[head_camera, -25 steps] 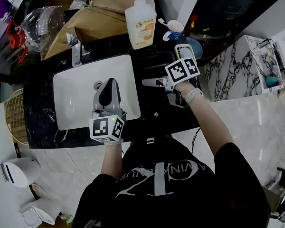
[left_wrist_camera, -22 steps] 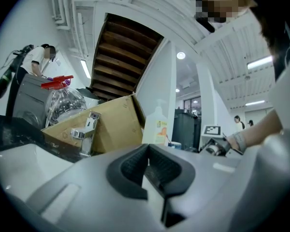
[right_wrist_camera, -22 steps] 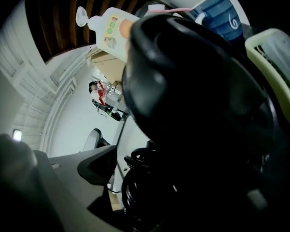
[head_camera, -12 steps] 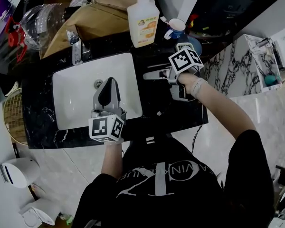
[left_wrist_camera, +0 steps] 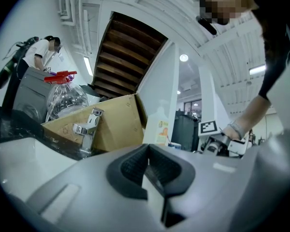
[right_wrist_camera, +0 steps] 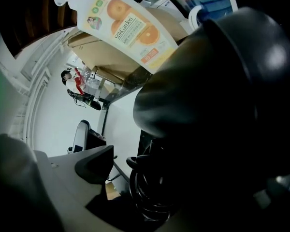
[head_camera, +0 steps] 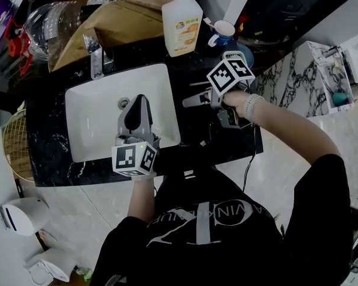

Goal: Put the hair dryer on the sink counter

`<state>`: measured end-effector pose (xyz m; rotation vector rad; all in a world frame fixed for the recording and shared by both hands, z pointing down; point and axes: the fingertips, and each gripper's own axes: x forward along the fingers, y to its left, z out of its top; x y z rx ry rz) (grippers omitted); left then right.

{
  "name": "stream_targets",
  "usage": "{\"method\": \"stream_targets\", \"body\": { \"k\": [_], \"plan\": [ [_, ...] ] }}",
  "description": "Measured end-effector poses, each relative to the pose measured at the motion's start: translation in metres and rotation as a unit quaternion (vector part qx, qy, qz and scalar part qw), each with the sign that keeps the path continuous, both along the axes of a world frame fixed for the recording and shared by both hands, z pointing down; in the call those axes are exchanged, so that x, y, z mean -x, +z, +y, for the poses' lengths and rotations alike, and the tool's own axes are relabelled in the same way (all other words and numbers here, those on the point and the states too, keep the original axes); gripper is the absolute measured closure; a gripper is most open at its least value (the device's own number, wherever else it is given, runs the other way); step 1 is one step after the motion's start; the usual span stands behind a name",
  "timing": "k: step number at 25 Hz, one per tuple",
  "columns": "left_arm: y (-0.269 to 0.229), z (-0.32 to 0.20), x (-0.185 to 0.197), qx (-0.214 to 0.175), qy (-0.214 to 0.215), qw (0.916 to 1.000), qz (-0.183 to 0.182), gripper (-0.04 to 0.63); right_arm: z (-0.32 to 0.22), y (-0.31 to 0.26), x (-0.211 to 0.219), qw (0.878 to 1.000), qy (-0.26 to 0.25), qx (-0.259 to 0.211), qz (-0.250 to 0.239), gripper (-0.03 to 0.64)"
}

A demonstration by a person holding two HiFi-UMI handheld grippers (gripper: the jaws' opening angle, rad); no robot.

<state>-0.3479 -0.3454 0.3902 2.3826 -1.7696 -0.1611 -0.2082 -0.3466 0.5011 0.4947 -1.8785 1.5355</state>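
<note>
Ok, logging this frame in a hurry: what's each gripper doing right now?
Left gripper: closed, nothing between the jaws, above the sink.
Right gripper: closed on the black hair dryer.
</note>
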Motion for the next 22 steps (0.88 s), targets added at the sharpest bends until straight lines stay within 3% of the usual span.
{"method": "stream_targets", "body": {
  "k": [6,14,19,22],
  "plan": [
    [0.001,-0.002,0.002,0.001,0.003,1.0000,0.004,0.595,0.011,0.004,-0.005,0.998,-0.022,0.002,0.051,0.153],
    [0.001,-0.006,0.003,0.001,0.003,1.0000,0.008,0.595,0.020,0.004,-0.010,0.998,-0.023,-0.017,0.052,0.136],
    [0.002,-0.008,-0.001,0.001,0.008,0.9999,0.009,0.595,0.032,0.008,-0.013,0.993,-0.078,-0.041,0.077,0.130],
    [0.002,-0.010,-0.003,0.000,0.010,0.9999,0.012,0.595,0.043,0.010,-0.015,0.980,-0.167,-0.050,0.092,0.122]
  ]
}}
